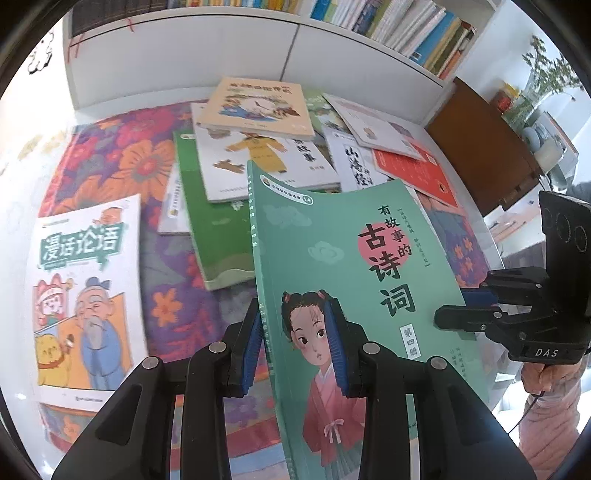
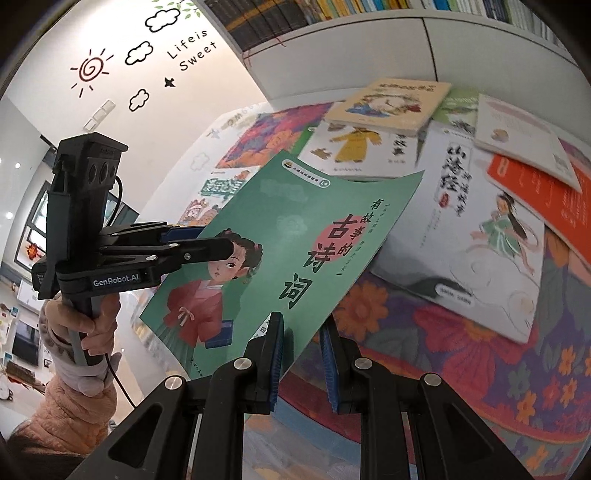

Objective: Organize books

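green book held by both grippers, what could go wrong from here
1. The green book is a thin softcover pinched only at two edges, by the left gripper and the right gripper; its free top already curls and could flop or slip.
2. Loose books lie overlapped just beneath; a drop could scatter them.

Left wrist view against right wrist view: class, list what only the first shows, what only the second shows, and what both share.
Only the left wrist view: the potted plant, the brown cabinet and the right gripper seen from outside.

Only the right wrist view: the wall decals, with sun, clouds and "Life is Sweet", and the left gripper seen from outside.

Both: the green book clamped by both grippers, the scattered books, the floral cloth and the bookshelf.
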`<action>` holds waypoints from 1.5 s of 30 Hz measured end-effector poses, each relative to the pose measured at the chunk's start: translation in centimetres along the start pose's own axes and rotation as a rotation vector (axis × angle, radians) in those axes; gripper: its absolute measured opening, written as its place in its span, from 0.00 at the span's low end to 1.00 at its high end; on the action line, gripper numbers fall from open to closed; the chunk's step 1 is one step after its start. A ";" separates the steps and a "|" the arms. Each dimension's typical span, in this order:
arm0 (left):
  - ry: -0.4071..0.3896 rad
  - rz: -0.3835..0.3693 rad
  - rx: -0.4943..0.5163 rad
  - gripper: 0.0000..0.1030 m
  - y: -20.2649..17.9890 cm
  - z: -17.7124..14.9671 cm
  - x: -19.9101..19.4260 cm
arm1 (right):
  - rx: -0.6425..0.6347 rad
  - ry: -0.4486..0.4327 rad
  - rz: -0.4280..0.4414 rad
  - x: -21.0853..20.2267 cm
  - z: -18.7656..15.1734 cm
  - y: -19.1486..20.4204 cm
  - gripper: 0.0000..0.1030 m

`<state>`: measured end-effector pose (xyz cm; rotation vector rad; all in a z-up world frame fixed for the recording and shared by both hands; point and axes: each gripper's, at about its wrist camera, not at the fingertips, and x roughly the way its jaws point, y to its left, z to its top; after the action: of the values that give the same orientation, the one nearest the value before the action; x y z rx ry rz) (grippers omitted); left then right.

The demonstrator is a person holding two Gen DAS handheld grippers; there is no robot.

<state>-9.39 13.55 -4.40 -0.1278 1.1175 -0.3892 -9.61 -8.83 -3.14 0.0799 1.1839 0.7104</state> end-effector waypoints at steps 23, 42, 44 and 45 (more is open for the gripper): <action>-0.142 0.092 -0.125 0.29 12.3 -0.4 -6.4 | -0.150 -0.019 0.020 7.0 7.5 10.0 0.19; -0.122 0.148 -0.267 0.29 22.2 -1.5 -3.5 | -0.177 -0.002 -0.011 17.4 11.6 14.7 0.19; -0.108 0.138 -0.287 0.29 22.9 -1.5 -2.7 | -0.166 0.010 -0.015 18.4 11.5 14.4 0.19; -0.102 0.147 -0.288 0.29 23.2 -1.6 -2.4 | -0.160 0.013 -0.017 18.8 11.4 14.2 0.19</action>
<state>-6.15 36.00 -9.84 -0.3141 1.0699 -0.0876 -2.82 15.99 -8.03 -0.0688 1.1353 0.7889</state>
